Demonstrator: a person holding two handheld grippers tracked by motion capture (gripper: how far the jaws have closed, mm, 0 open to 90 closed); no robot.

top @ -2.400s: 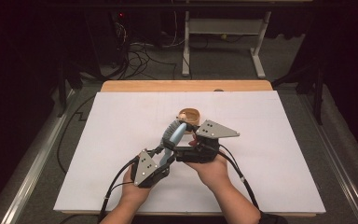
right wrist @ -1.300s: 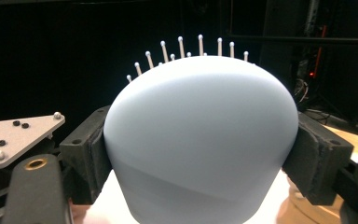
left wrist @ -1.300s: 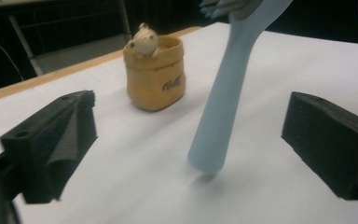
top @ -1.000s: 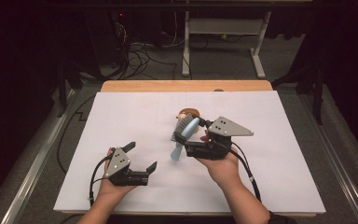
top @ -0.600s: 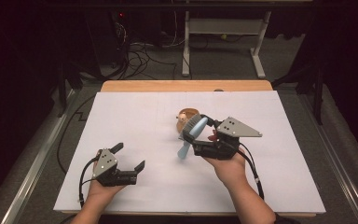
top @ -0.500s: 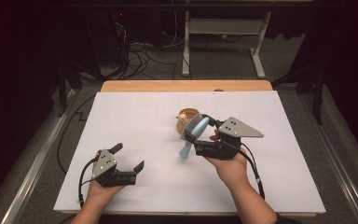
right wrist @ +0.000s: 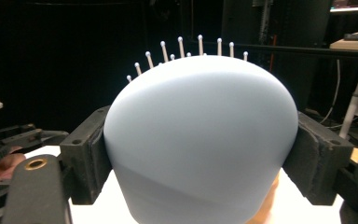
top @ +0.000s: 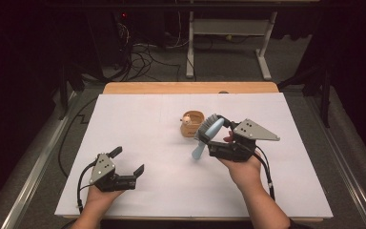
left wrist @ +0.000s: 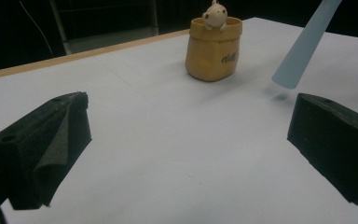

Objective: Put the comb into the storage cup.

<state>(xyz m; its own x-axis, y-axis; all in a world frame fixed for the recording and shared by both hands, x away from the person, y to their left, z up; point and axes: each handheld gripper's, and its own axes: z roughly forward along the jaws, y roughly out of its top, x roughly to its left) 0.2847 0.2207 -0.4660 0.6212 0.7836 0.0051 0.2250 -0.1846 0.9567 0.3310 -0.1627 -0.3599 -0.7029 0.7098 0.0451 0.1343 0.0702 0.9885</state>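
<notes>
The right gripper (top: 213, 136) pinches the pale blue plastic hairbrush (top: 206, 137) by its head, above the white surface (top: 286, 191), beside a tan pot (top: 192, 125); the left gripper (top: 126, 161) rests spread apart.

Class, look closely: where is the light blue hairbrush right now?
In the high view, the hairbrush is clamped in the right gripper, right of centre, beside the small yellow pot.

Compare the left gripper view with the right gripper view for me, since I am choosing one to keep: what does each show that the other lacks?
Left gripper view: the yellow pot with a small figure in it, the brush's handle tip above the table, and the open left gripper. Right gripper view: the right gripper clamped on the brush head, bristle pins on top. Shared: the blue brush.
</notes>
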